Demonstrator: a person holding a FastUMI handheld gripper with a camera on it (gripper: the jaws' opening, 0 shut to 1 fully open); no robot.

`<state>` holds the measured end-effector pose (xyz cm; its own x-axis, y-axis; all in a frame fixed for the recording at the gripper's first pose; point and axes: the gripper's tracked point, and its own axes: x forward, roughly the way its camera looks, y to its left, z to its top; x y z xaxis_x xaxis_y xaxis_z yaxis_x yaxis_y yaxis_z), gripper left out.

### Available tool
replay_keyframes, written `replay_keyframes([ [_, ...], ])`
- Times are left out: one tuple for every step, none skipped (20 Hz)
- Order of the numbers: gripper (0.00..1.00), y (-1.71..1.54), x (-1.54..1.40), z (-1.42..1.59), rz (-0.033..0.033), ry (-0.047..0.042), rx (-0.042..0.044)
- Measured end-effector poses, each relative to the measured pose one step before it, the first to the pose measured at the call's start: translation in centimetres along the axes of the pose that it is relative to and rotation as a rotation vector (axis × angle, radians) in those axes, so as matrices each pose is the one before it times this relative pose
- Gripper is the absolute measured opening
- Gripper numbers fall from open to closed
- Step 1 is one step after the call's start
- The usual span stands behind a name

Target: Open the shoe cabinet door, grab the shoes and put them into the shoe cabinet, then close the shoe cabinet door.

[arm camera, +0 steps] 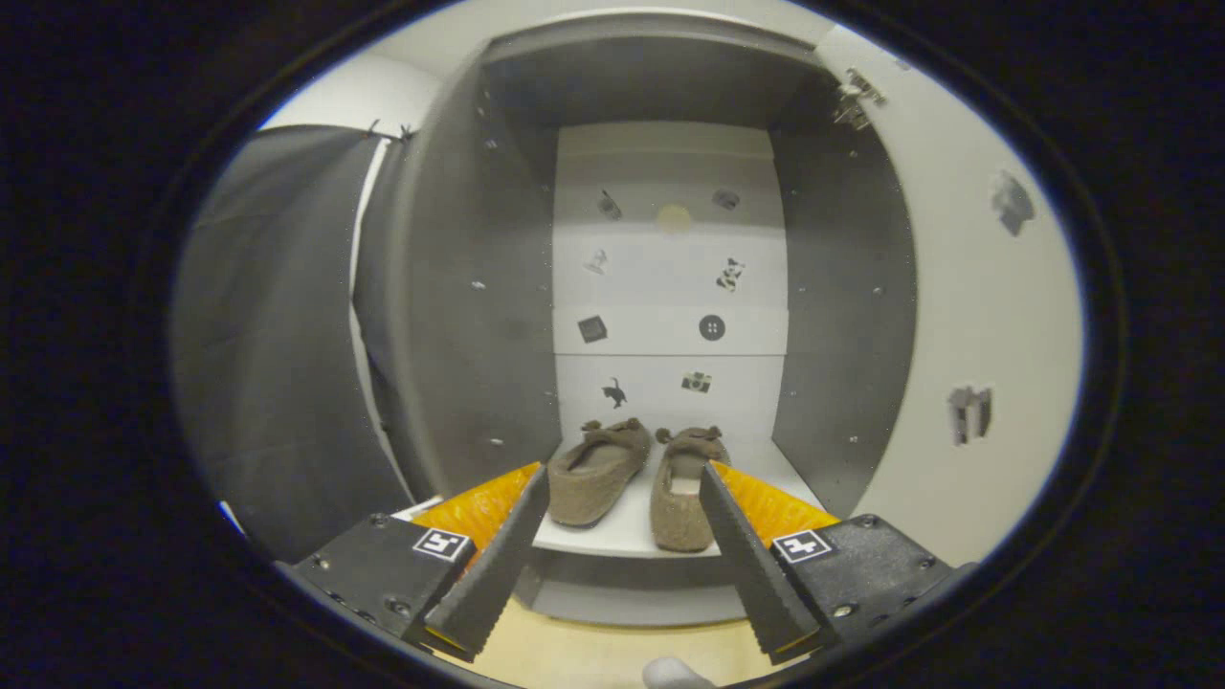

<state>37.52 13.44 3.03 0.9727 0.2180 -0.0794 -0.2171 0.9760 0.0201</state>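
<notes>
The shoe cabinet (478, 316) stands with its door (967, 316) swung out to the right. A pair of brown fuzzy shoes (598, 469) rests side by side on the white bottom shelf (632, 531), toes toward the back wall. My gripper (622, 483) is open, its fingers spread to either side of the pair at the shelf's front edge. The right finger's tip overlaps the right shoe (681, 493) in the view; whether it touches is unclear. Nothing is pressed between the fingers.
The cabinet's white back panel (670, 287) carries several small stickers. Grey side walls enclose the compartment. Dark cloth (278, 335) hangs left of the cabinet. A light wooden floor (593, 651) lies below the shelf.
</notes>
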Motion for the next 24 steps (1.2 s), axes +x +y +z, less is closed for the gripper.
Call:
replay_keyframes([
  [1.0,0.253,-2.306,0.131,0.01019,-0.01935,-0.00814],
  [1.0,0.23,-2.333,0.164,0.00732,-0.01482,-0.01149],
  [1.0,0.09,-2.268,-0.075,0.00516,-0.00931,-0.00485],
  [1.0,0.134,-2.398,0.047,0.00534,-0.01,0.00844],
  [1.0,-0.057,-2.221,-0.078,0.00229,-0.00627,0.02029],
  [1.0,0.112,-2.207,0.005,0.00888,-0.00502,0.01345],
  [1.0,-0.437,-2.314,-0.307,-0.00566,0.00368,0.00765],
  [1.0,-0.612,-2.188,-0.078,-0.01063,0.0,0.00164],
  [1.0,-0.718,-1.916,0.061,-0.0086,-0.00332,-0.00198],
  [1.0,-0.877,-1.944,0.062,-0.01479,0.00143,-0.00274],
  [1.0,-1.141,-2.011,0.089,-0.01792,-0.00361,0.00139],
  [1.0,-1.09,-1.99,0.39,-0.01326,-0.0068,0.0025],
  [1.0,-1.34,-1.938,0.299,-0.01879,-0.00426,-0.00573],
  [1.0,-1.575,-1.812,0.325,-0.02022,-0.00418,-0.00702],
  [1.0,-1.912,-1.628,0.264,-0.02881,-0.00417,-0.00355],
  [1.0,-2.011,-1.446,0.236,-0.02902,0.00186,0.00162],
  [1.0,-2.048,-1.216,0.38,-0.03437,-0.00994,0.00545],
  [1.0,-2.343,-0.906,0.407,-0.03863,-0.01038,0.00803],
  [1.0,-2.321,-0.594,0.331,-0.03849,-0.01125,0.00135],
  [1.0,-2.383,-0.246,0.212,-0.0366,-0.00649,0.00008],
  [1.0,-2.196,0.061,-0.095,-0.02769,-0.00152,0.00263],
  [1.0,-1.95,0.19,-0.135,-0.0188,0.00428,0.00357],
  [1.0,-1.685,0.548,0.042,-0.0096,-0.00069,0.00589],
  [1.0,-1.308,0.871,-0.027,0.00184,0.00601,0.0073],
])
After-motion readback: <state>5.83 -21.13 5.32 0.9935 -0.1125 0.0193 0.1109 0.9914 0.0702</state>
